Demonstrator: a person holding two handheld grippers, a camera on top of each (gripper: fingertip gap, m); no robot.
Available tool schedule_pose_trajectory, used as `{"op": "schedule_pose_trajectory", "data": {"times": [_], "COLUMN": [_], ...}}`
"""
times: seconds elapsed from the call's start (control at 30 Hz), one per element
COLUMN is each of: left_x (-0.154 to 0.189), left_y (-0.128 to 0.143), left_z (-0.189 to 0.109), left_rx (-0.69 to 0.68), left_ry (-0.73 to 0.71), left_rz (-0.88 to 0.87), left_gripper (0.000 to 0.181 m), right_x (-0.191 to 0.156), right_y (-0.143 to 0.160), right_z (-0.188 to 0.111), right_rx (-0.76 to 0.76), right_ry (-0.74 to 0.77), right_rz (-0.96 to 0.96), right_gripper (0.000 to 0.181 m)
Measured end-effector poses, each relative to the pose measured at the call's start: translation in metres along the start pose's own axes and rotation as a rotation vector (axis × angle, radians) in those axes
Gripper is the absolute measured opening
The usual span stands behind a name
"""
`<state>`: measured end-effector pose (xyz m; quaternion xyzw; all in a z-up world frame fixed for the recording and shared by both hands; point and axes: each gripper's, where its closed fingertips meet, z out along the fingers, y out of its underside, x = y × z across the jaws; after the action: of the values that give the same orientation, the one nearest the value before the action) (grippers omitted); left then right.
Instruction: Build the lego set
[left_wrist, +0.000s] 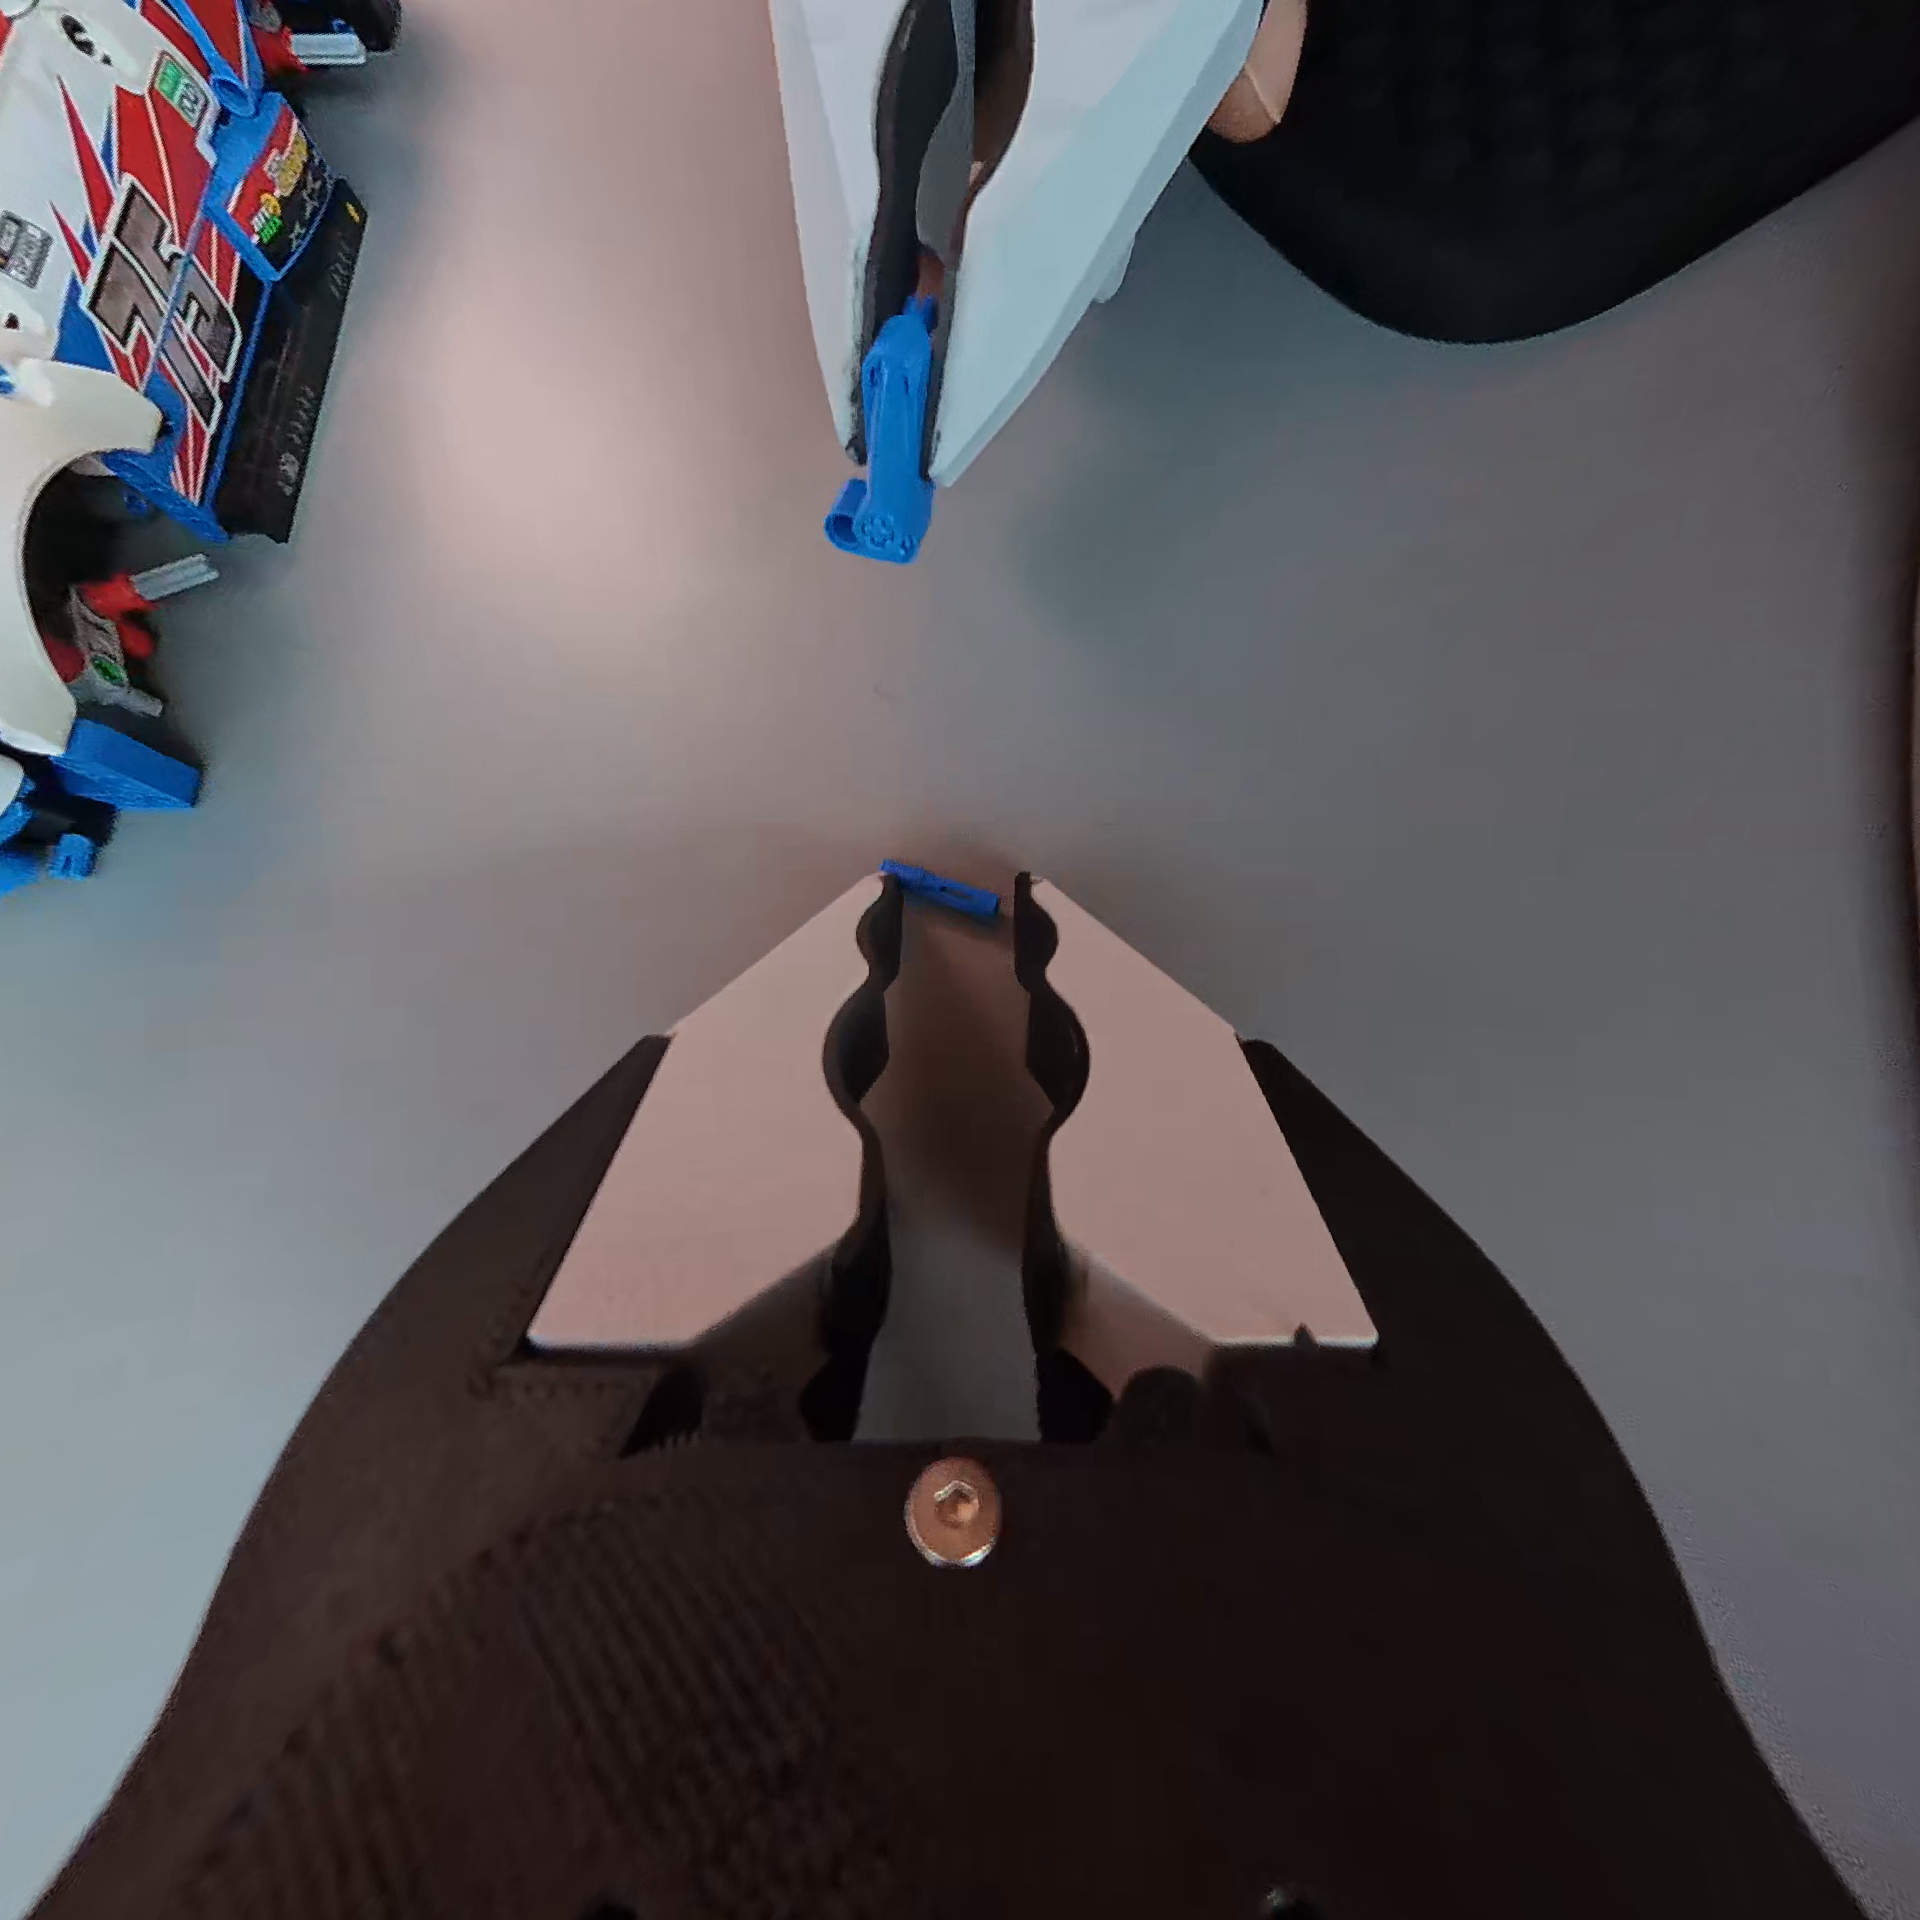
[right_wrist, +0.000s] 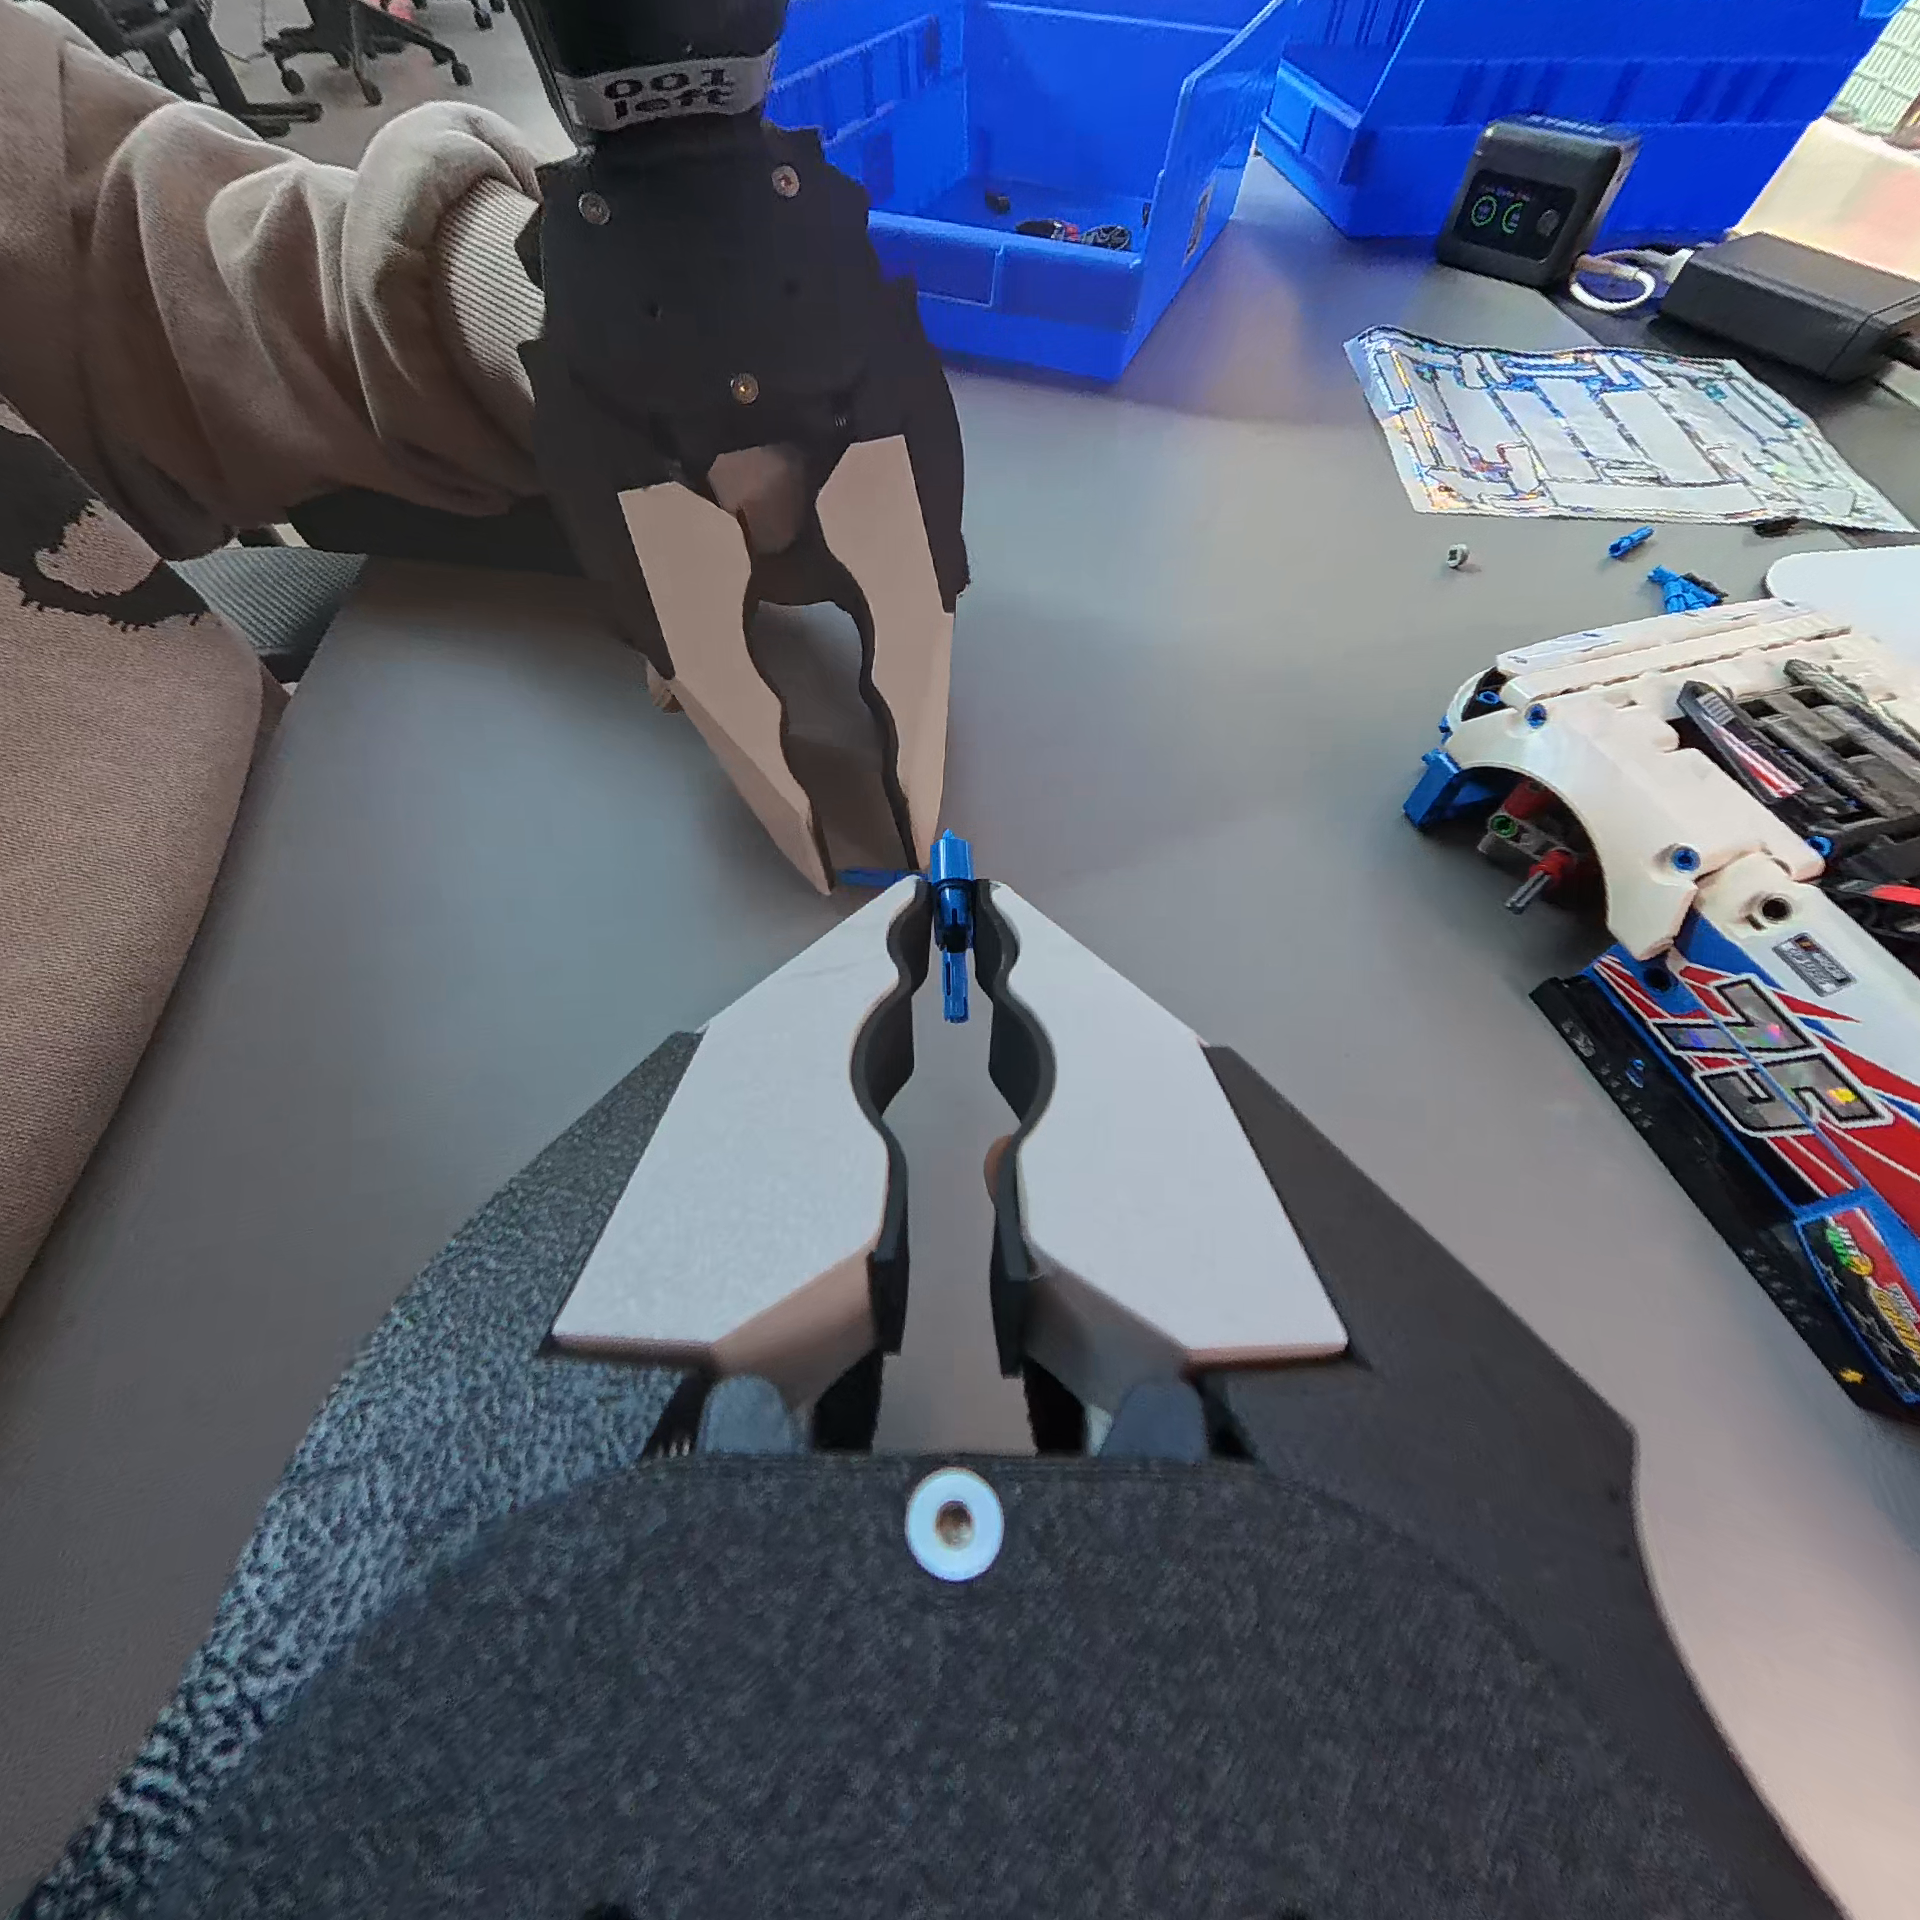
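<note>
A: Take the blue connector piece (right_wrist: 950, 906) as your landmark. Your right gripper (right_wrist: 952, 883) is clamped on it, long axis running along the fingers, its hole end poking out past the tips.

B: And the left?

A: Your left gripper (left_wrist: 951, 883) stands parted around a small blue pin (left_wrist: 941, 887), which lies crosswise between the tips. I cannot tell whether both tips touch it. In the right wrist view, that pin (right_wrist: 868, 878) sits just left of the connector, almost touching.

B: So what does the move turn on?

A: Probably lining the pin's long axis up with the connector's hole; your left is the nearer one.

B: Containers?

A: Beyond the connector, a blue bin (right_wrist: 1023, 197) holds a few small dark parts. The half-built race car (right_wrist: 1683, 831) sits well to its right on the grey table (right_wrist: 1195, 675).
</note>
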<state>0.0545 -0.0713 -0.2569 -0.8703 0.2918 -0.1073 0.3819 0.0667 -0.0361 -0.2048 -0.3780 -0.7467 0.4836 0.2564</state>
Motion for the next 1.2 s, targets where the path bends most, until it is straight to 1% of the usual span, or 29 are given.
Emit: {"op": "schedule_pose_trajectory", "data": {"times": [0.17, 0.47, 0.6, 0.7, 0.93, 1.1, 1.17, 1.2], "left_x": [-0.012, -0.020, -0.022, -0.024, -0.025, -0.026, -0.027, -0.027], "left_y": [0.004, 0.009, 0.010, 0.010, 0.010, 0.010, 0.009, 0.009], "left_z": [-0.005, -0.008, -0.008, -0.008, -0.009, -0.008, -0.007, -0.007], "left_rx": [-0.004, -0.013, -0.020, -0.018, -0.010, -0.008, -0.012, -0.015], "left_ry": [-0.053, -0.068, -0.088, -0.096, -0.095, -0.094, -0.098, -0.098], "left_rz": [0.004, -0.058, -0.041, -0.025, -0.029, -0.041, -0.029, -0.016], "left_gripper": [0.010, 0.013, 0.004, 0.003, 0.009, 0.009, 0.003, 0.003], "right_x": [0.000, -0.001, -0.001, -0.002, -0.003, -0.003, -0.003, -0.003], "right_y": [0.000, 0.001, 0.001, 0.002, 0.003, 0.003, 0.004, 0.004], "right_z": [-0.001, -0.002, -0.001, 0.000, 0.001, 0.002, 0.003, 0.003], "right_rx": [0.002, 0.000, 0.002, 0.001, -0.007, -0.009, -0.007, -0.007], "right_ry": [-0.003, -0.005, -0.006, -0.013, -0.016, -0.020, -0.022, -0.023], "right_rz": [0.000, -0.001, 0.000, 0.000, -0.002, -0.001, 0.001, 0.000], "right_gripper": [0.004, 0.004, 0.004, 0.005, 0.005, 0.004, 0.005, 0.004]}}
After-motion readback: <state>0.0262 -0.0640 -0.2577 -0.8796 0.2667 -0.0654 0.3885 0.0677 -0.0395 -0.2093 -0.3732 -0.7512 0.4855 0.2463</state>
